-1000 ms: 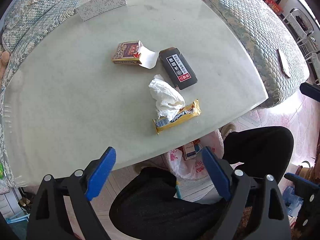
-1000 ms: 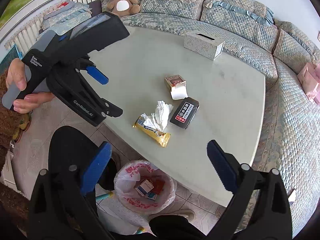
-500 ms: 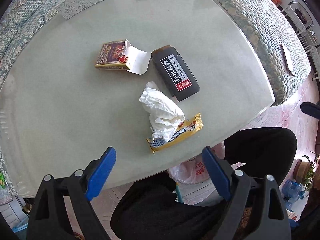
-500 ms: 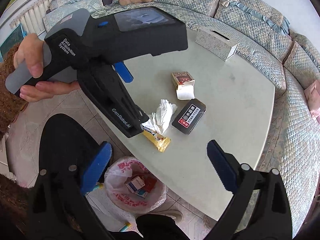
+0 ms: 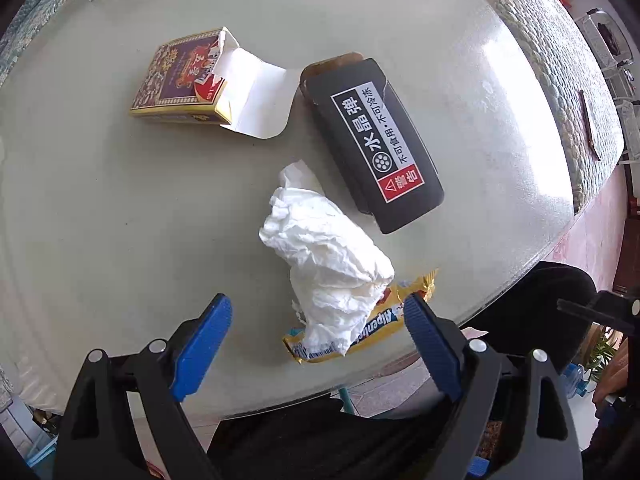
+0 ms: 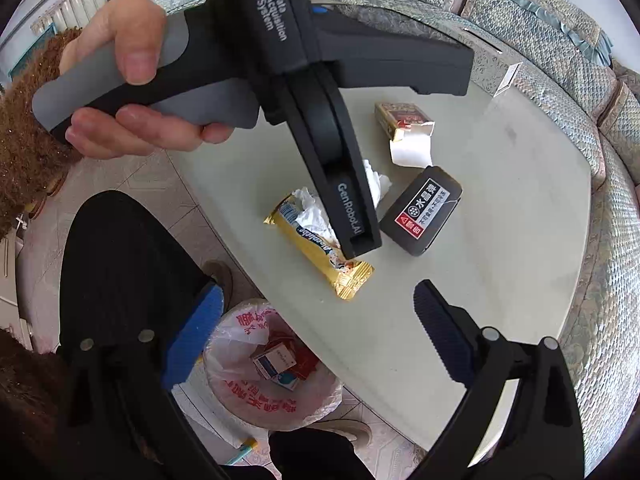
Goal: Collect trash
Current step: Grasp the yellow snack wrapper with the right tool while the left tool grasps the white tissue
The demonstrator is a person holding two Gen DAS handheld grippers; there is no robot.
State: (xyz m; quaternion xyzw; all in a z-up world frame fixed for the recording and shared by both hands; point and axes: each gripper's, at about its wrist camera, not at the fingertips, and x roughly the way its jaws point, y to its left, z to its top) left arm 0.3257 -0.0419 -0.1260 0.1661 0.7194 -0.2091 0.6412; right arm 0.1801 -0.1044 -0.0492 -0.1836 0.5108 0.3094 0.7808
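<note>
My left gripper (image 5: 318,320) is spread wide, nothing between the blue pads, hanging just above the crumpled tissue (image 5: 328,256) and the gold snack wrapper (image 5: 376,320) at the near edge of the table (image 5: 100,220). The tissue lies partly on the wrapper. The wrapper's long axis runs across my opening, roughly pad to pad, with its right end under the right pad, so my guess is a straight drop and close would catch tissue first. My right gripper (image 6: 316,320) is also spread and empty, held back off the table over the lined trash bin (image 6: 276,364) on the floor; the left is clearly nearer the trash.

Farther out: a black box (image 5: 372,144) just right of the tissue, long axis pointing away and left, and a torn-open card pack (image 5: 180,80) far left of it.

Writing: black box label reads 水晶弹, 不可食用·不可冷冻, red 警告 tag. Wrapper shows "Alpenliebe", partly covered. Left gripper body reads "Data Acquisition System", "GenRobot.AI". Bin liner's red print unreadable.
</note>
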